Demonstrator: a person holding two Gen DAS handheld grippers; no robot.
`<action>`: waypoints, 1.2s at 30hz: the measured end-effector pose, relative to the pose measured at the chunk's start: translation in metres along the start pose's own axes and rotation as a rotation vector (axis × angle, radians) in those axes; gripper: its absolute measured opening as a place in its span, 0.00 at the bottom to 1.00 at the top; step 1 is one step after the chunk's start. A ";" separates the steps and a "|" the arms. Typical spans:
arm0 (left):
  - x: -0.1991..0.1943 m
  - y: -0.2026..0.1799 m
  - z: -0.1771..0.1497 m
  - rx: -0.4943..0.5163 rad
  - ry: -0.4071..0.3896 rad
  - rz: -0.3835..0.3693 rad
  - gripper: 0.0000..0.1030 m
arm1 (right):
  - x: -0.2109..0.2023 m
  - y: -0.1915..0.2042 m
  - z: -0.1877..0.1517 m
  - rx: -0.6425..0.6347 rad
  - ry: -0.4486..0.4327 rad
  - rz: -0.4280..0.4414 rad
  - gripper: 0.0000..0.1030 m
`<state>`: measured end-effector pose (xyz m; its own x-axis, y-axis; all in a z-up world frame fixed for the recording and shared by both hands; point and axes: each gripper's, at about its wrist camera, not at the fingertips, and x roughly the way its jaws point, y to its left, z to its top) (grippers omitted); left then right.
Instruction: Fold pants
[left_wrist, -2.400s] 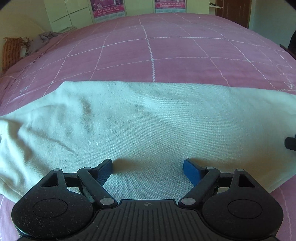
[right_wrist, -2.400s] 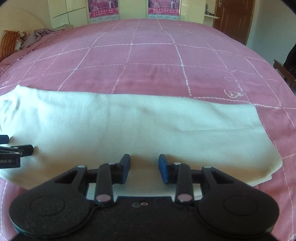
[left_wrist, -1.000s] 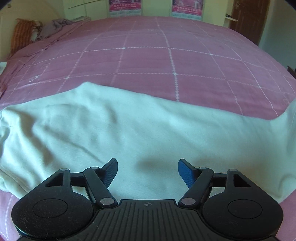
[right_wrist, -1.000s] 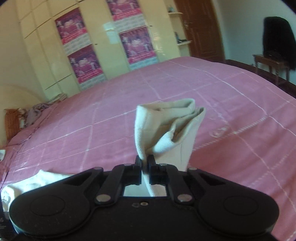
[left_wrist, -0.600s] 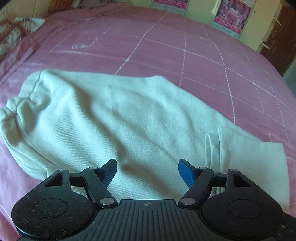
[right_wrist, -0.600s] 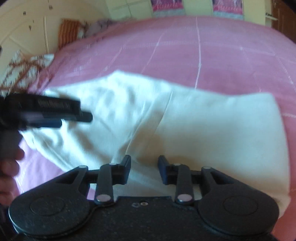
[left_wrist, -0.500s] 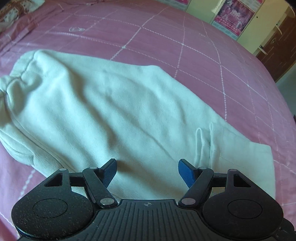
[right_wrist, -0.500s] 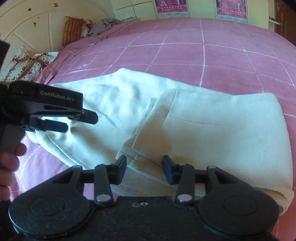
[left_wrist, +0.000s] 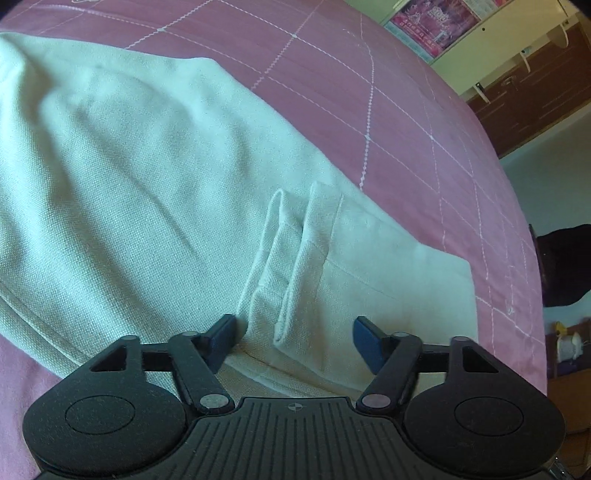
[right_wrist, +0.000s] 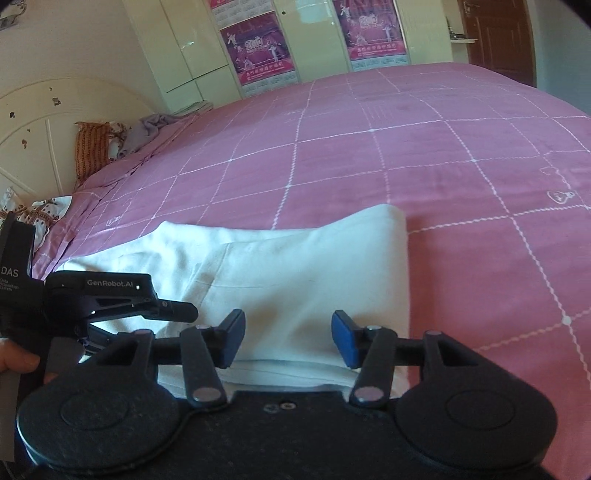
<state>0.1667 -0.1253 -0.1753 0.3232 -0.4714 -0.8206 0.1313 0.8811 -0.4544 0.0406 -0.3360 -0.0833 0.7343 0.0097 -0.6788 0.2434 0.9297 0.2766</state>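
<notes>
I have the pants (left_wrist: 147, 192) lying on the pink bedspread (left_wrist: 369, 81), filling the left and centre of the left wrist view. The leg ends (left_wrist: 369, 280) are folded back over the upper part, their doubled hem edges showing as ridges in the lower centre of that frame. So I judge one fold across the length is down, and it sits a little crooked, with the top layer skewed against the one beneath.

My left gripper (left_wrist: 294, 339) hangs low over the hem edges at the bottom centre. Its jaws have just been closing in, yet they stand apart, with cloth lying under and between them but not pinched. My right gripper (right_wrist: 288, 338) sits over the folded layer (right_wrist: 314, 273) at the bottom centre of its own view. Its jaws have just been opening and it has let go; nothing is clamped.

In the right wrist view the left gripper (right_wrist: 184, 309) comes in from the lower left edge, with a thumb (right_wrist: 16, 360) just showing.

What is left, as I read it: square up the edges, then fold once more to get a compact bundle.
</notes>
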 end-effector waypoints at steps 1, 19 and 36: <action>0.002 -0.001 -0.001 0.009 0.000 0.005 0.23 | -0.001 -0.003 -0.001 0.008 -0.006 -0.013 0.50; -0.040 0.073 0.004 0.120 -0.071 0.105 0.28 | 0.054 0.026 -0.014 -0.187 0.131 -0.116 0.38; -0.053 0.061 0.015 0.127 -0.132 0.130 0.29 | 0.065 0.045 -0.017 -0.211 0.163 -0.093 0.41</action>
<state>0.1716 -0.0460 -0.1542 0.4637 -0.3520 -0.8131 0.1954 0.9357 -0.2937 0.0886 -0.2876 -0.1263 0.5988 -0.0363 -0.8001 0.1555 0.9852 0.0717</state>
